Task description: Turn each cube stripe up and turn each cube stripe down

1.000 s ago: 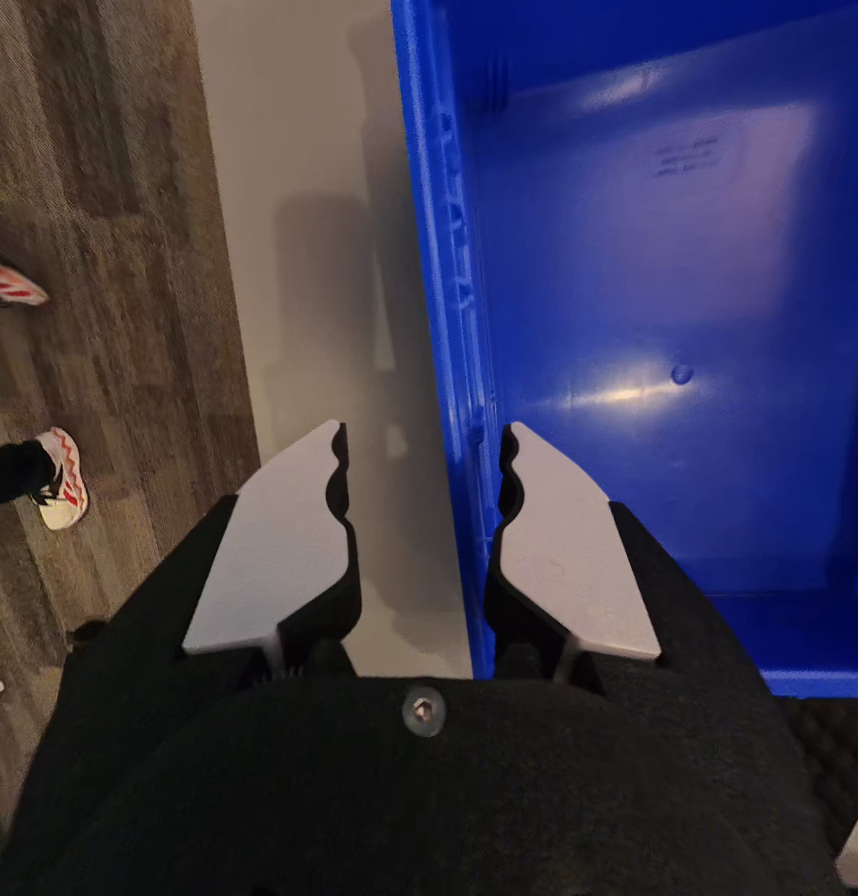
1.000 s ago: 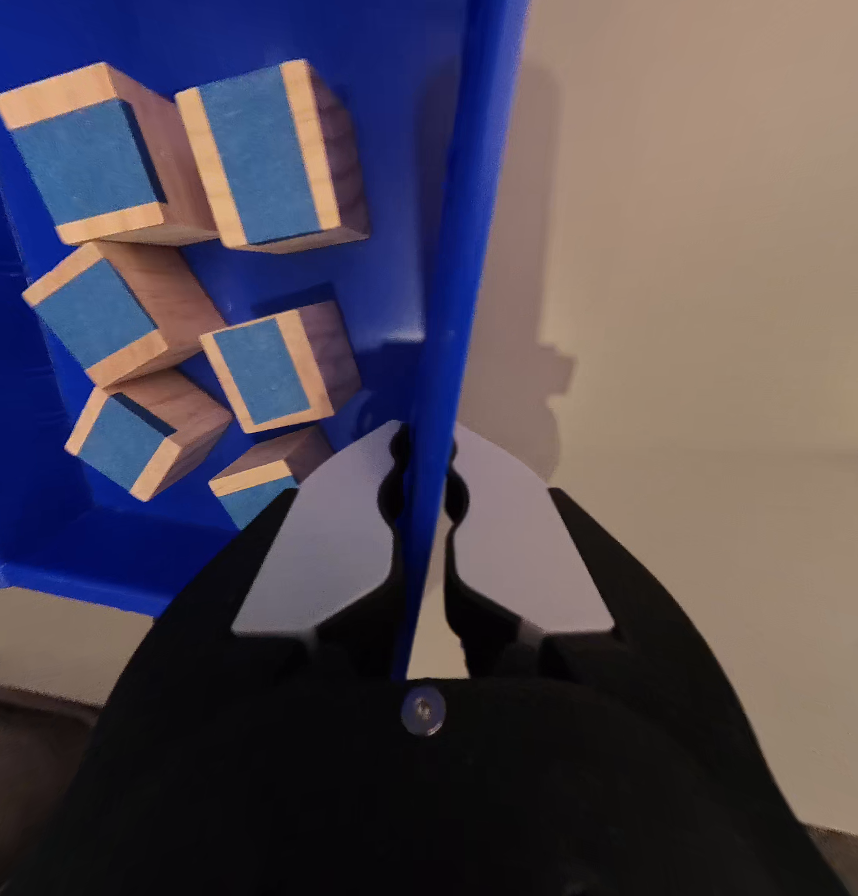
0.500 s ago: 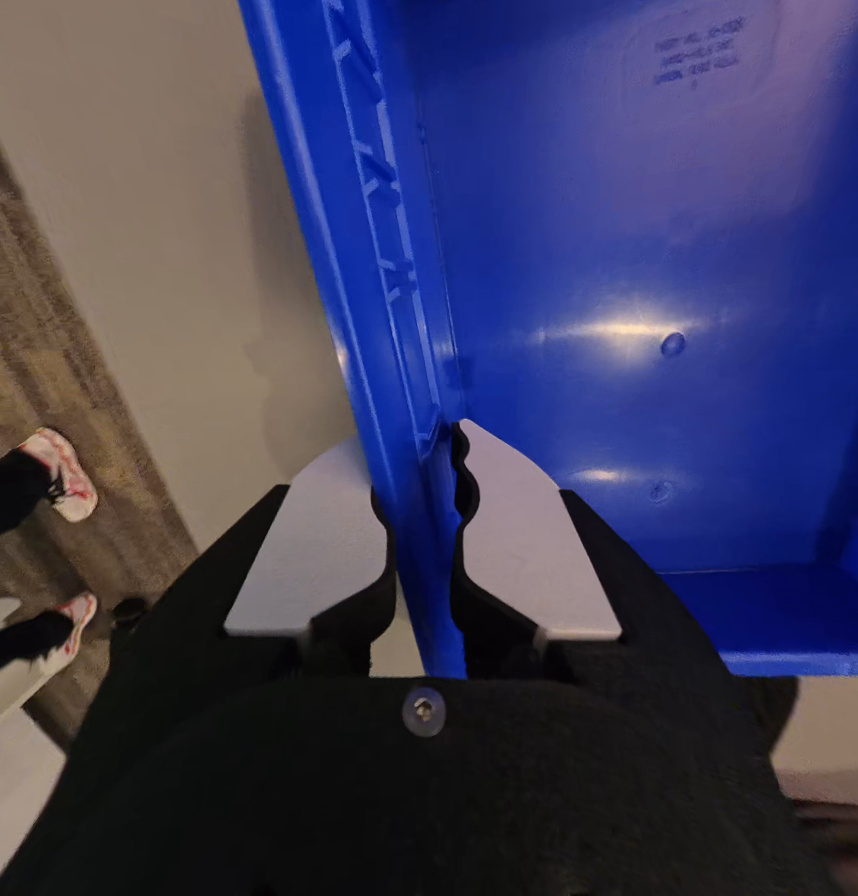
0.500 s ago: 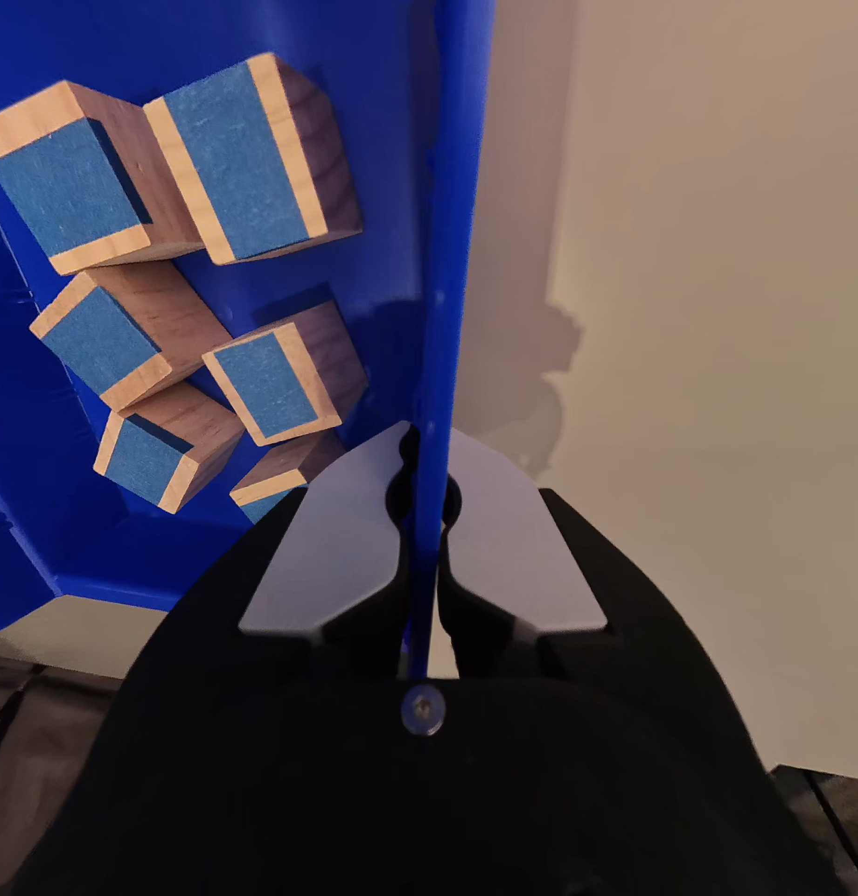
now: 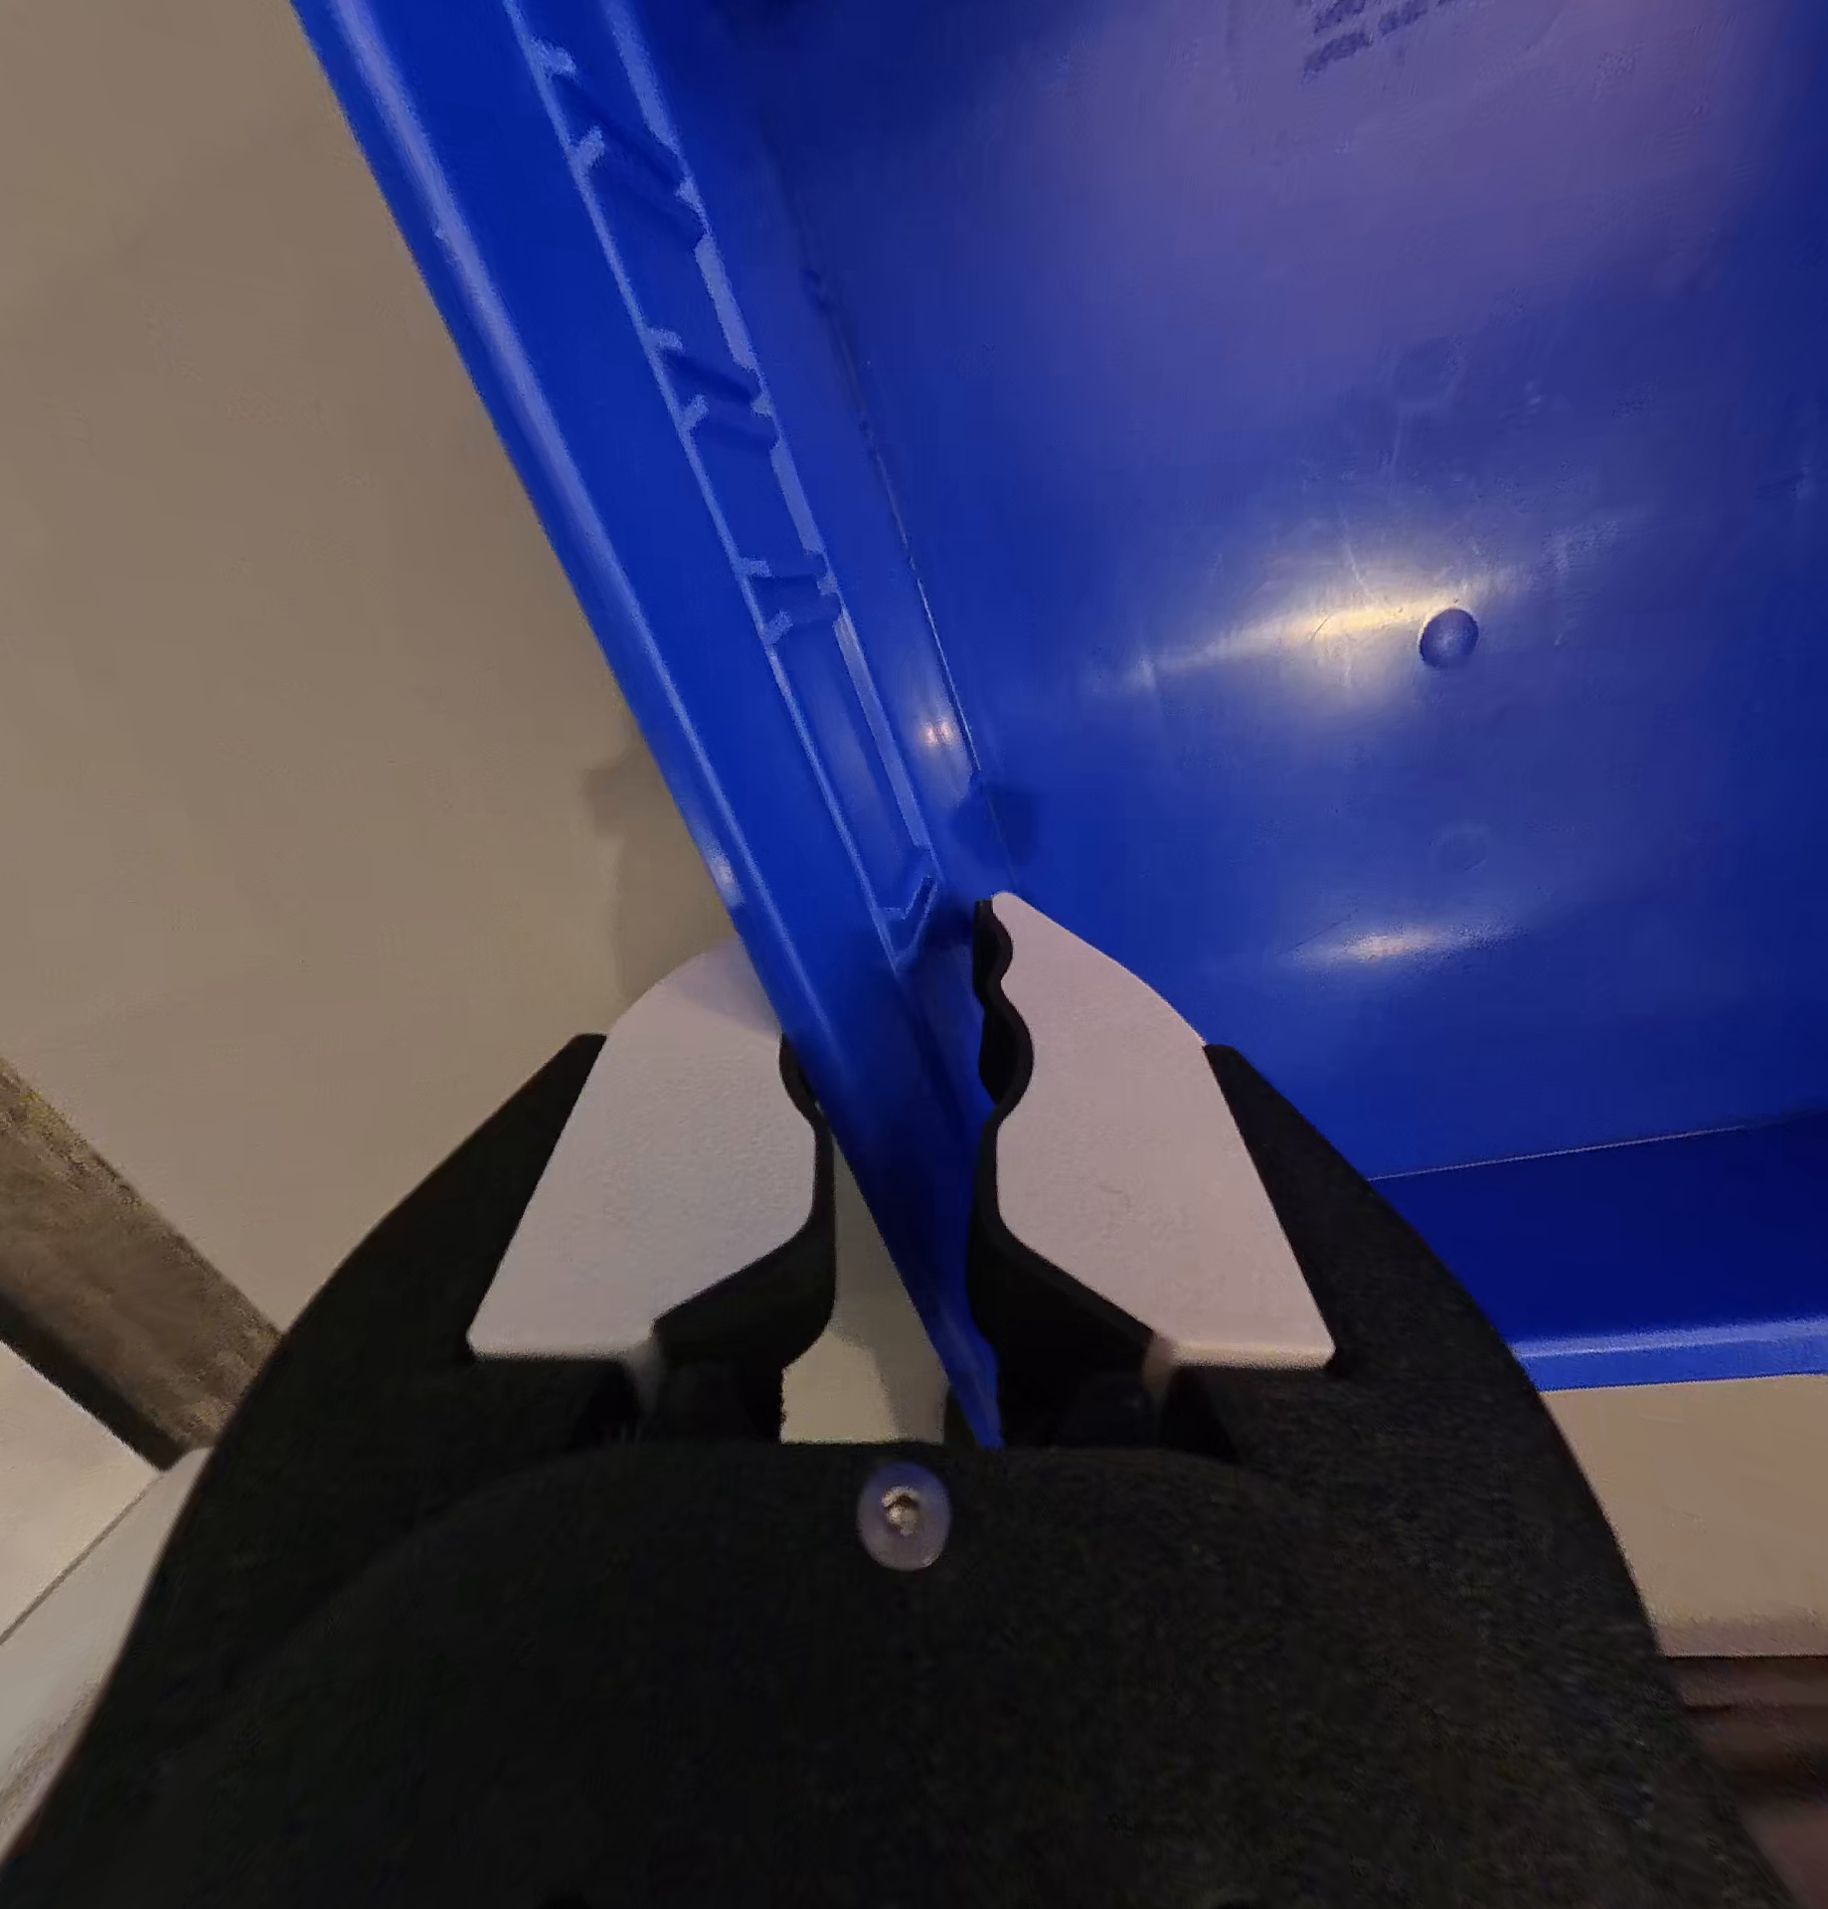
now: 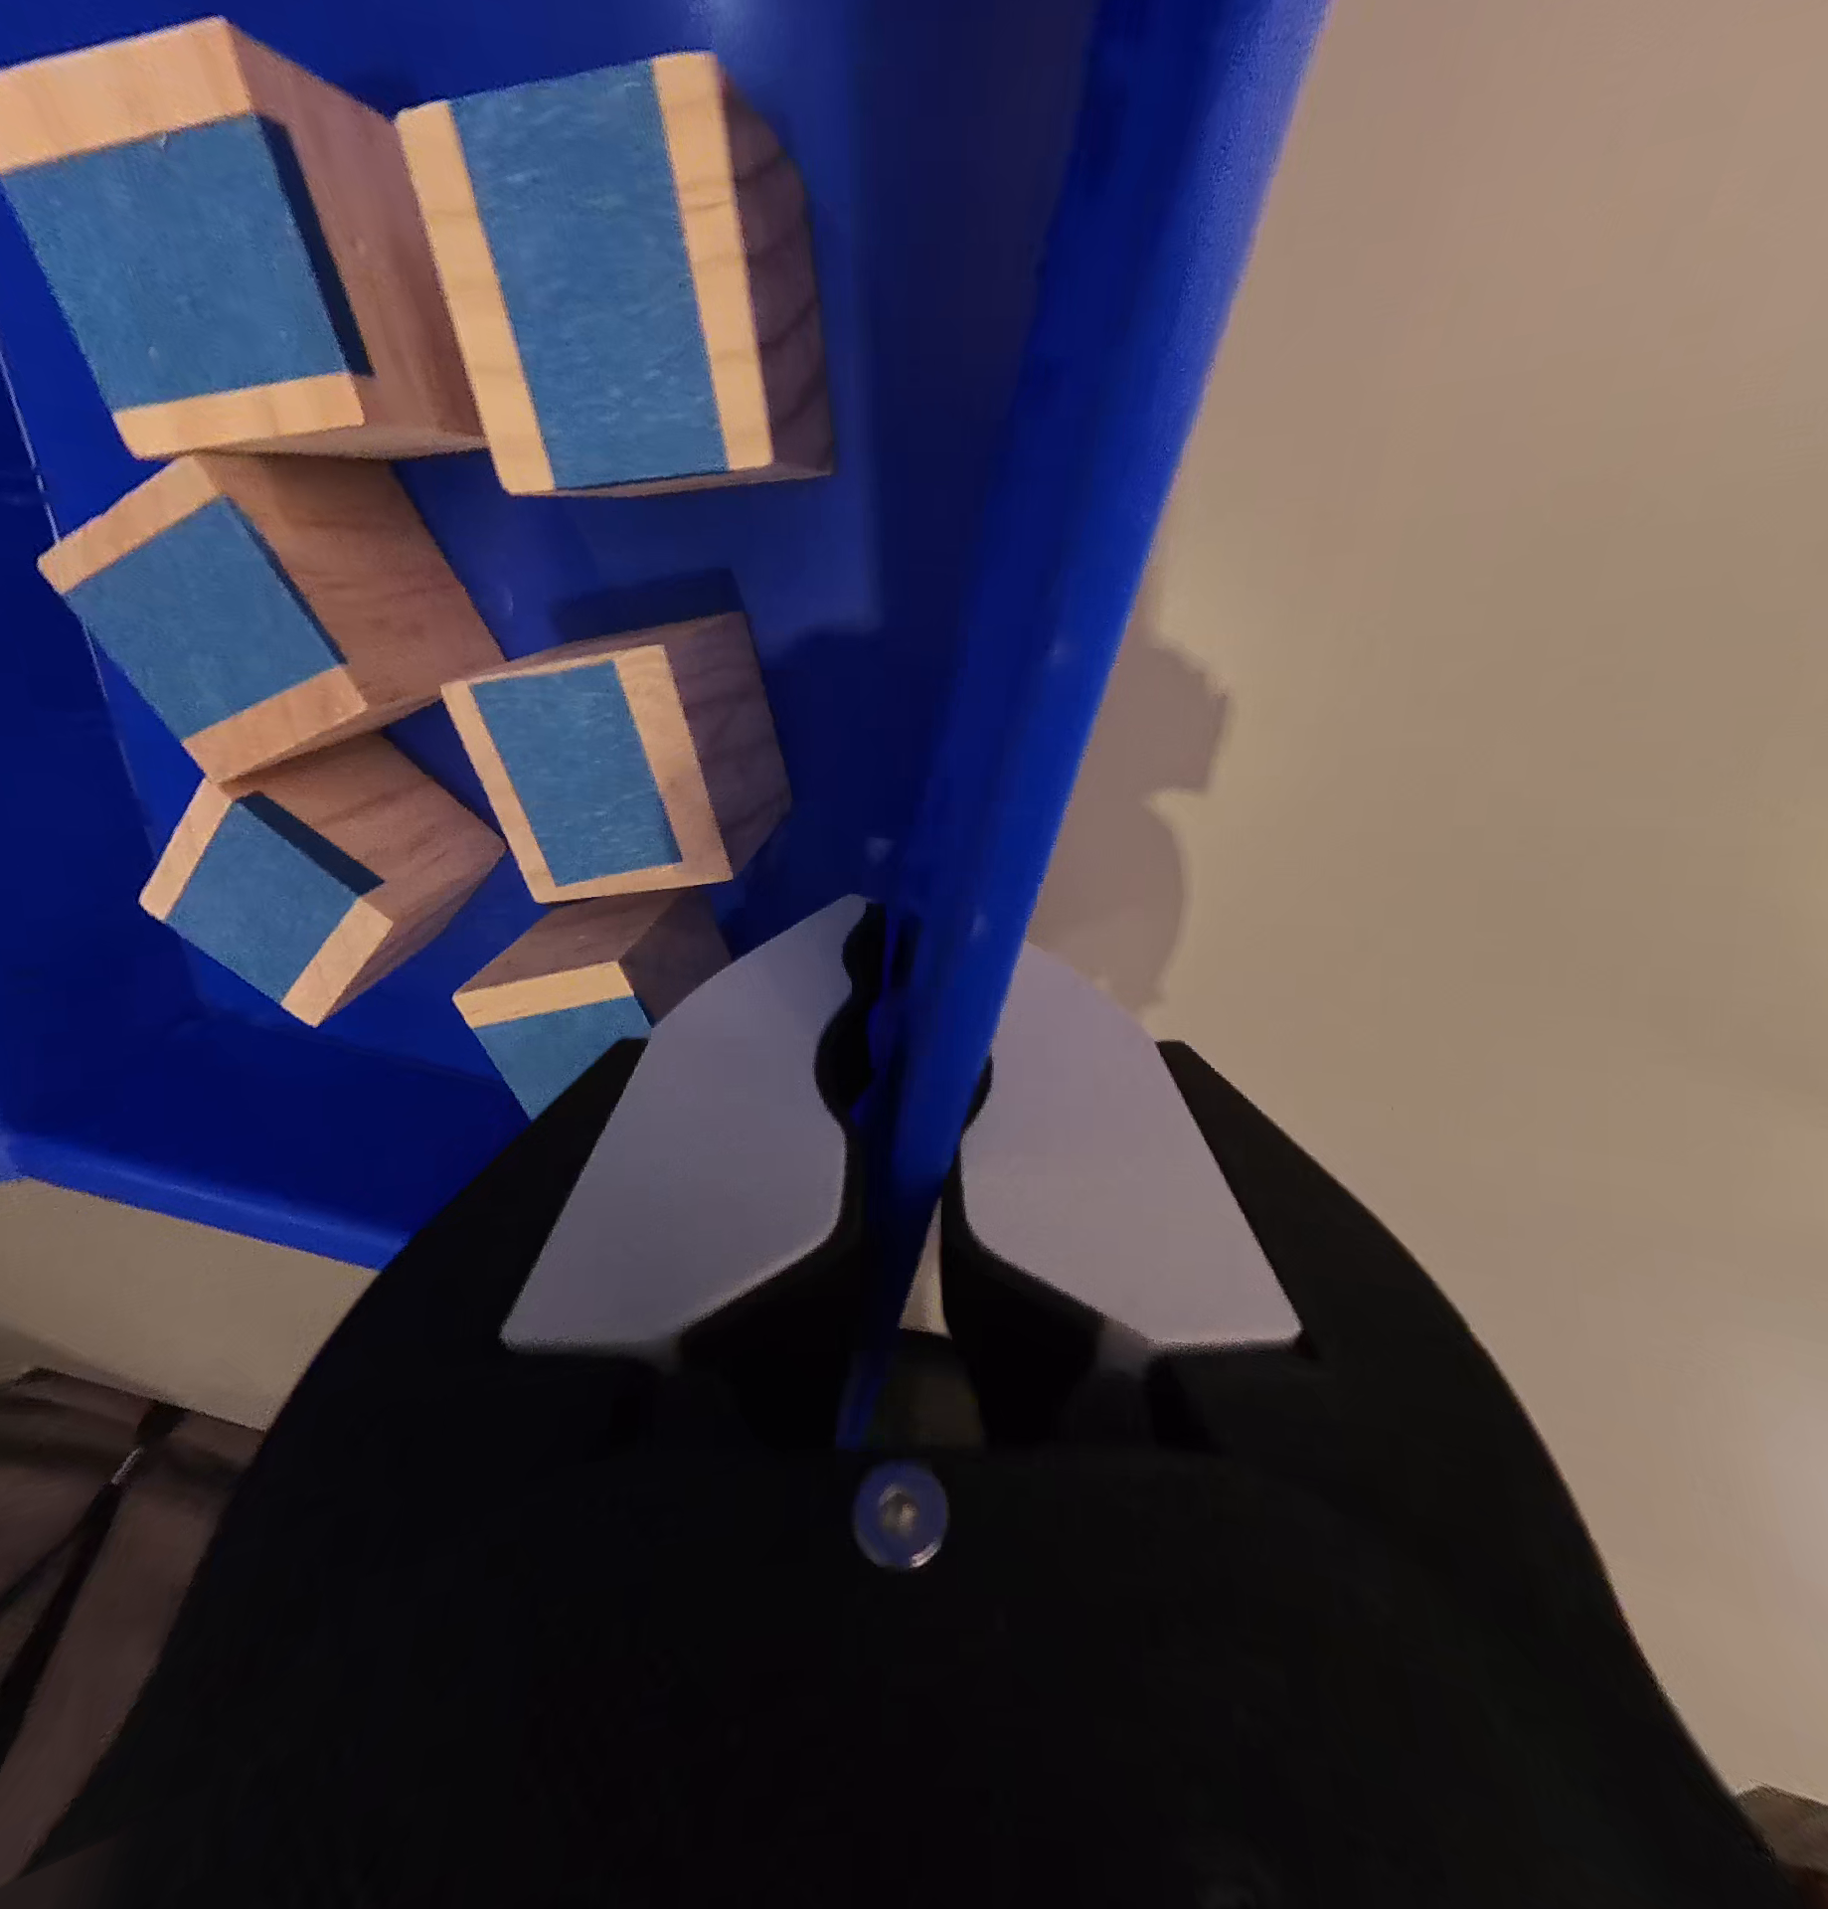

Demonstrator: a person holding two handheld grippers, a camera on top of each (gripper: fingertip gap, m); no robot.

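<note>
Pale beige tabletop point(image 6: 1508, 723) under everything, wood-look floor point(image 5: 52, 1219) showing at lower left of your left wrist view. Task items: six wooden cubes w/ blue stripe, all inside the blue bin point(image 6: 1033, 517), bunched toward its right side as your right wrist view shows it. Back pair: cube point(image 6: 186, 248) and cube point(image 6: 610, 279), side by side, touching or nearly, stripes facing cam. Below them cube point(image 6: 217, 630), then cube point(image 6: 269, 899) against it; cube point(image 6: 589, 764) sits nearer the wall; last cube point(image 6: 558, 1002) is partly hidden behind your right finger. Bin looks tilted in both views, cubes sitting at odd angles. Your right gripper point(image 6: 915, 992) is clamped on the bin's right side wall: one pad inside, one outside, both hard against the plastic. Your left gripper point(image 5: 889, 981) is clamped on the opposite wall, at the ribbed rim point(image 5: 744, 496); inner finger point(image 5: 1095, 1136) is inside the bin, outer one outside, rim pinched between. Bin floor point(image 5: 1405, 517) on that side is glossy w/ light glare and some moulded lettering up top.
</note>
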